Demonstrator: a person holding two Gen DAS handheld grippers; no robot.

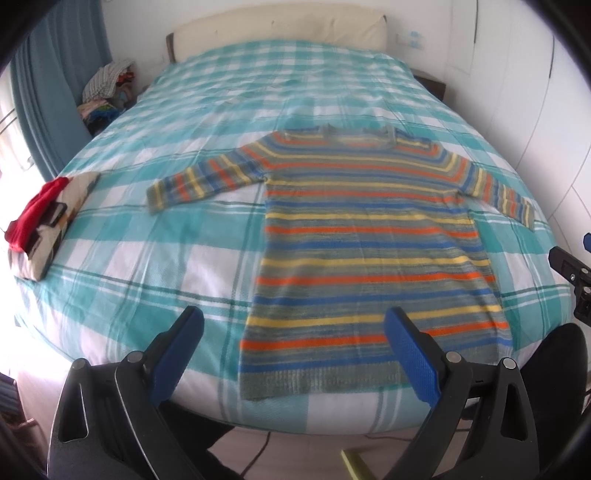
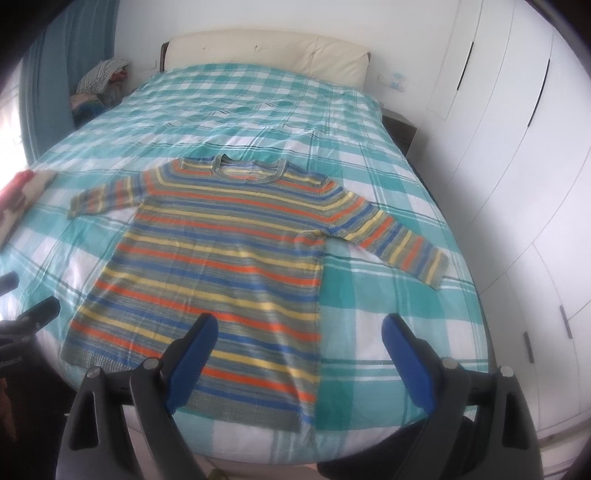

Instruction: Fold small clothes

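Blue pads line the fingers of both my grippers, and both are spread wide with nothing between them: my left gripper [image 1: 293, 328] hangs over the near left corner of the hem, my right gripper [image 2: 299, 334] over the near right side of the hem. The striped sweater [image 1: 373, 236] lies flat on the teal-and-white checked bedspread [image 1: 147, 236], hem toward me, neckline toward the cream headboard [image 1: 280, 29], both sleeves stretched out sideways. Well to the left, near the bed's edge, sits a folded pile with a red garment [image 1: 35, 210] on top.
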